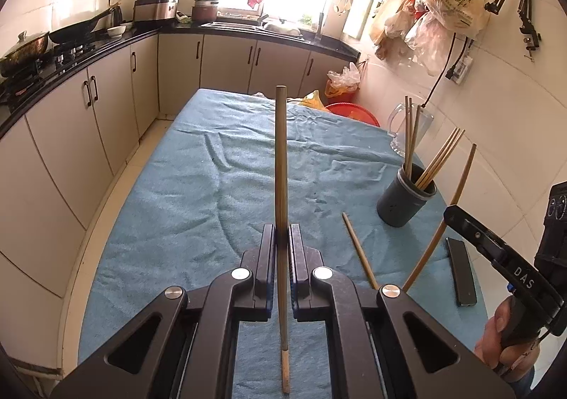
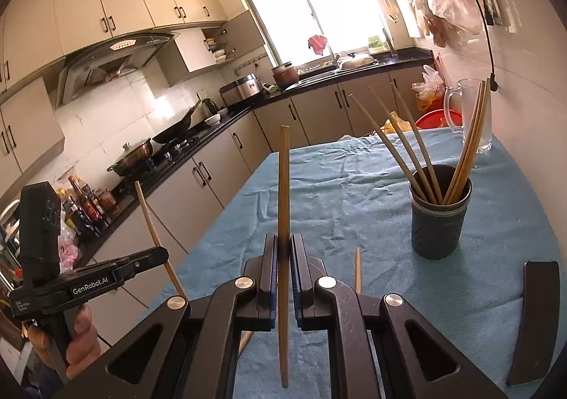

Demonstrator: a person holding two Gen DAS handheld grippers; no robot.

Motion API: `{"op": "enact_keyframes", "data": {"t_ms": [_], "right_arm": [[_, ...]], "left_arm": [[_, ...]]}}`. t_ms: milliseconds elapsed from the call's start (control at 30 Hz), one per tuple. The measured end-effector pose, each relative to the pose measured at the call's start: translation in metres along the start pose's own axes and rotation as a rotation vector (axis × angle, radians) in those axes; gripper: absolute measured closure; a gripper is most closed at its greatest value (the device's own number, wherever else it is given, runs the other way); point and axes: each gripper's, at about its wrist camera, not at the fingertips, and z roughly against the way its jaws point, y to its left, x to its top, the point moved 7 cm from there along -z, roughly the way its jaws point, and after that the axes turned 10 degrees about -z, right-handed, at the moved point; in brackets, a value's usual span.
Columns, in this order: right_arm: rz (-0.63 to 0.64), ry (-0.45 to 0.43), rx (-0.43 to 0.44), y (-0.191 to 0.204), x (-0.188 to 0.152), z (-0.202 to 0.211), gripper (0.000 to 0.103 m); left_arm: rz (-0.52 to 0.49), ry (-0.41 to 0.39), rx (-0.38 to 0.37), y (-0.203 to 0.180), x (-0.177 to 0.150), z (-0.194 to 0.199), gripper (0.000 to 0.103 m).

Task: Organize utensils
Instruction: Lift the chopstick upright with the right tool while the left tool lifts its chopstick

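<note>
- Each tool grips one chopstick upright above the blue-clothed tabletop (image 1: 198,186): left tool (image 1: 282,232) pinching its chopstick (image 1: 281,158), right tool (image 2: 283,243) pinching another chopstick (image 2: 284,186).
- Dark holder cup (image 2: 439,221), already holding several chopsticks, stands ahead-right.
- Likely next: carry both over its mouth, tips down, release.
- A loose chopstick (image 1: 359,250) lies on the cloth.

Right gripper (image 2: 282,271) clamped on one chopstick (image 2: 283,193), roughly upright, both ends sticking out past the pads. Blue cloth (image 2: 336,193) covers the table. Dark holder cup (image 2: 440,221) stands toward the cloth's right edge, chopsticks fanned inside. Glass mug (image 2: 473,115) at the far right corner. Loose chopstick (image 2: 357,269) lies just right of the gripper. Left gripper (image 2: 106,275) at left, gripping another stick (image 2: 156,232). Black phone (image 2: 533,321) near the right edge.
</note>
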Motion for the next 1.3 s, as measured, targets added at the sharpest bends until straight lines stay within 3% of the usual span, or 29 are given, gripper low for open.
{"op": "enact_keyframes", "data": {"t_ms": [1300], "right_arm": [[-0.075,-0.058,-0.016,-0.022,0.022,0.022,0.095]], "left_arm": [[-0.089,0.003,-0.023,-0.031,0.017,-0.008,0.097]]}}
